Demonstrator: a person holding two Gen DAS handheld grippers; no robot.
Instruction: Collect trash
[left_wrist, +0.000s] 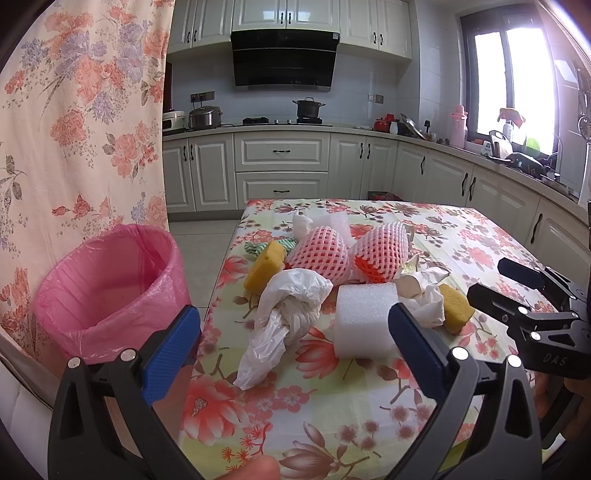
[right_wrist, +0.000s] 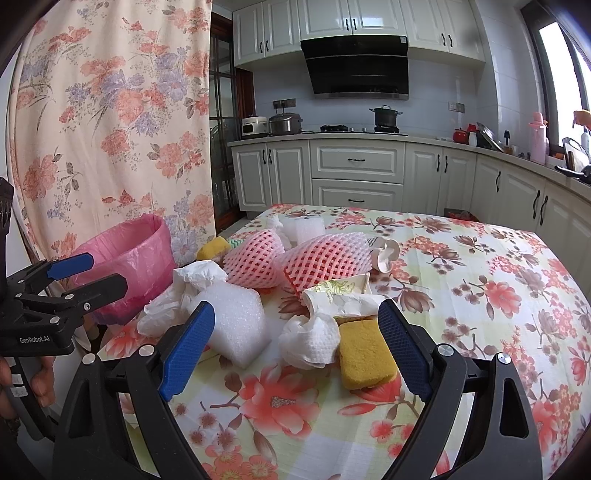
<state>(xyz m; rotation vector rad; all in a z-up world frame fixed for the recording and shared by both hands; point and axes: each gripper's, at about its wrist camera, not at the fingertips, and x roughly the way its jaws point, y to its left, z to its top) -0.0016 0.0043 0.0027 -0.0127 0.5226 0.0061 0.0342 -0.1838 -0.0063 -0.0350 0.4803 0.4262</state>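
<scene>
Only the right wrist view shows the white flower-shaped cap (right_wrist: 388, 254).

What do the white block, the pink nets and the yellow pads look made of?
White block: foam, probably polyethylene; matte, finely bubbled surface. Pink nets: soft foam mesh sleeves, open diamond weave, likely fruit wrapping. Yellow pads: sponge, judging by the porous, dull faces; the far one looks the same.

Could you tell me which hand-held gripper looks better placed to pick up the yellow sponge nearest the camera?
Right. The right hand-held gripper stands open with that yellow sponge just ahead by its right finger; the left hand-held gripper faces the white plastic bag instead.
</scene>
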